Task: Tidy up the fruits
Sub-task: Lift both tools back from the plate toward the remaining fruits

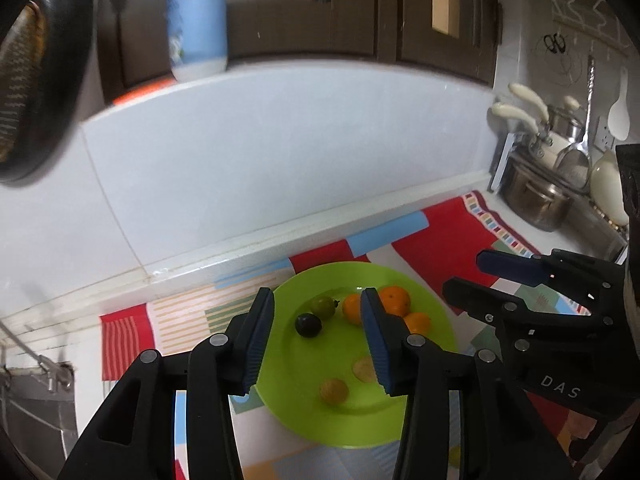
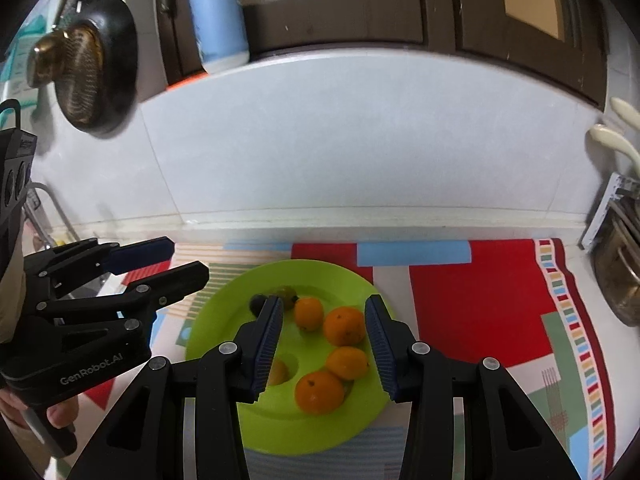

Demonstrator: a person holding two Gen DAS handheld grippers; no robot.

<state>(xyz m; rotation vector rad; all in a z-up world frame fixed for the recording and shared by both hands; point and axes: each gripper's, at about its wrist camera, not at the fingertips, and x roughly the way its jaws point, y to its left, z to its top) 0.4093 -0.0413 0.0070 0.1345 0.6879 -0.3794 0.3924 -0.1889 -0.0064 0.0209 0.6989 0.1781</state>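
1. My left tongs (image 1: 318,336) stand apart, nothing between the pads; right tongs (image 2: 324,344) likewise, empty.
2. Both hover over the green plate (image 2: 224,320), where the fruits lie: oranges (image 2: 344,326) toward 12 o'clock of the right tongs, a dark fruit (image 1: 308,325) and a green one (image 1: 323,306) at 12 of the left.
3. I judge the right tongs nearer the oranges, the left nearer the dark fruit (roundish, no long axis).
4. Writing: "DAS" and "GenRobot.AI" on the tong bodies.

Lime-green plate (image 2: 224,320); orange fruits (image 2: 344,326)
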